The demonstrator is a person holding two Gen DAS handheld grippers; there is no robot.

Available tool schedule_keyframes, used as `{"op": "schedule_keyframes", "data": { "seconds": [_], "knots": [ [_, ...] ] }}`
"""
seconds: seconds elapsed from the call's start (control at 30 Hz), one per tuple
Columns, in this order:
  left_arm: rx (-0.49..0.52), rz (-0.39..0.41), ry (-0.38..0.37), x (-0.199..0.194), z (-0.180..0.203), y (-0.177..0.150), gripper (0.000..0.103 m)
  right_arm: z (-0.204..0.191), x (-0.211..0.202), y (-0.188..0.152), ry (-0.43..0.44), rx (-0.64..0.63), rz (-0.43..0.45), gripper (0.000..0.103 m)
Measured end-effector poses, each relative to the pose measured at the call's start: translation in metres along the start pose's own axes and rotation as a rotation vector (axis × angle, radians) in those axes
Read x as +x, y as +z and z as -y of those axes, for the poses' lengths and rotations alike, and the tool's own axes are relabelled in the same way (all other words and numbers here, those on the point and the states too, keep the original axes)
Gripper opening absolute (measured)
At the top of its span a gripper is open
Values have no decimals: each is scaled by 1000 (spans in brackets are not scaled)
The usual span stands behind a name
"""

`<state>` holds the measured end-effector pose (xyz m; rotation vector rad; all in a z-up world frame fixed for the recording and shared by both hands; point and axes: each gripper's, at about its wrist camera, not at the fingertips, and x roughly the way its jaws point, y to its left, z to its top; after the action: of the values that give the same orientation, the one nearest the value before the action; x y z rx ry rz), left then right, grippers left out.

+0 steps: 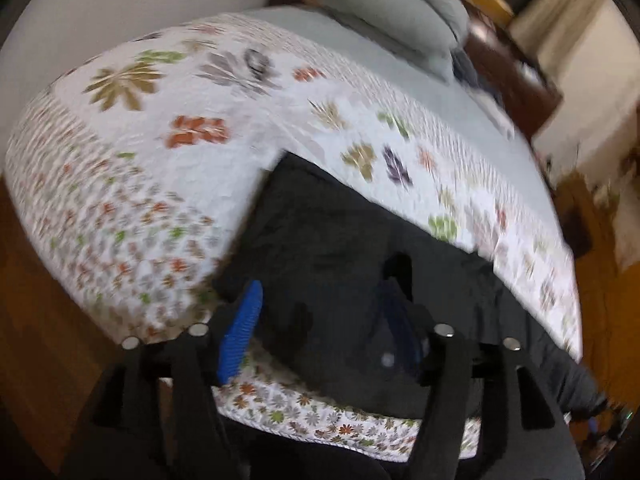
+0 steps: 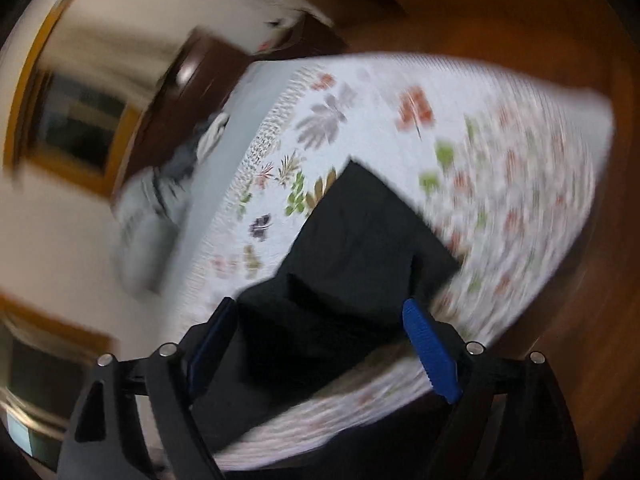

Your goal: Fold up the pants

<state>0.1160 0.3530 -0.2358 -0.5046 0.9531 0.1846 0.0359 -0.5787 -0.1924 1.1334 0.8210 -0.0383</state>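
Dark pants (image 1: 344, 256) lie on a floral quilt on a bed, near its front edge. They also show in the right wrist view (image 2: 360, 240), partly folded into a block. My left gripper (image 1: 324, 320) is open above the pants, with its blue pads (image 1: 240, 332) apart. My right gripper (image 2: 320, 344) is open too, its blue pads (image 2: 430, 352) wide apart over the near end of the pants. Neither holds anything. Both views are blurred by motion.
The floral quilt (image 1: 180, 128) covers the bed; a grey sheet and pillow (image 1: 392, 8) lie at its head. A dark wooden headboard (image 2: 188, 76) and wooden floor (image 2: 520, 12) surround the bed.
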Motion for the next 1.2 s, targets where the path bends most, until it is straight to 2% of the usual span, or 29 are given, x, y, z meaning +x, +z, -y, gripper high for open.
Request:
{"op": "schedule_keyframes", "data": {
  "seconds": [0.1, 0.13, 0.2, 0.23, 0.3, 0.33, 0.37, 0.47, 0.53, 0.57, 0.6, 0.63, 0.67, 0.7, 0.73, 0.8, 0.83, 0.87, 0.9, 0.93, 1.0, 1.07, 1.1, 1.2],
  "knots": [
    [48, -130, 61, 44, 9, -1, 67, 11, -2, -11, 120, 160, -36, 89],
    [50, -185, 89, 61, 6, -4, 67, 12, 0, -17, 123, 211, -62, 90],
    [77, -235, 116, 81, 5, -7, 69, 17, 6, -28, 136, 283, -111, 90],
    [93, -241, 128, 85, 7, -7, 70, 20, 9, -32, 117, 323, -131, 91],
    [92, -250, 133, 87, 9, -5, 72, 27, 13, -38, 150, 387, -155, 91],
    [86, -252, 116, 86, 7, -5, 77, 28, 16, -40, 159, 414, -166, 91],
    [85, -252, 102, 86, 7, -4, 78, 28, 17, -40, 166, 421, -163, 91],
    [107, -249, 98, 85, 8, -8, 78, 29, 24, -29, 176, 441, -138, 91],
    [100, -243, 92, 85, 7, -9, 79, 36, 35, -19, 151, 473, -131, 91],
    [94, -242, 88, 85, 7, -10, 80, 39, 42, -13, 135, 481, -132, 88],
    [84, -241, 80, 85, 6, -10, 81, 40, 52, -6, 114, 461, -143, 76],
    [78, -241, 76, 84, 6, -9, 82, 36, 60, 1, 93, 434, -152, 25],
    [75, -244, 76, 84, 6, -9, 82, 24, 68, 12, 75, 379, -159, 8],
    [73, -248, 77, 85, 6, -8, 82, 2, 70, 24, 39, 290, -144, 8],
    [70, -252, 77, 85, 5, -8, 83, -22, 70, 31, 51, 194, -133, 6],
    [65, -261, 75, 88, 5, -6, 83, -84, 57, 38, 123, -33, -88, 6],
    [66, -263, 75, 89, 5, -6, 83, -121, 40, 33, 173, -218, -26, 6],
    [67, -265, 76, 89, 5, -7, 82, -142, 23, 22, 240, -371, 39, 5],
    [69, -266, 79, 89, 5, -7, 82, -145, 13, 14, 288, -443, 87, 5],
    [77, -268, 88, 90, 6, -8, 82, -137, 12, 12, 296, -443, 107, 5],
    [90, -270, 104, 94, 9, -7, 82, -88, 31, 18, 257, -308, 85, 5],
    [93, -277, 120, 99, 12, -7, 83, -2, 75, 24, 155, -83, 19, 6],
    [96, -282, 129, 101, 13, -6, 83, 28, 89, 22, 104, -6, -1, 6],
    [105, -304, 143, 105, 16, -3, 83, 65, 102, 15, 61, 52, -10, 6]
  ]
}}
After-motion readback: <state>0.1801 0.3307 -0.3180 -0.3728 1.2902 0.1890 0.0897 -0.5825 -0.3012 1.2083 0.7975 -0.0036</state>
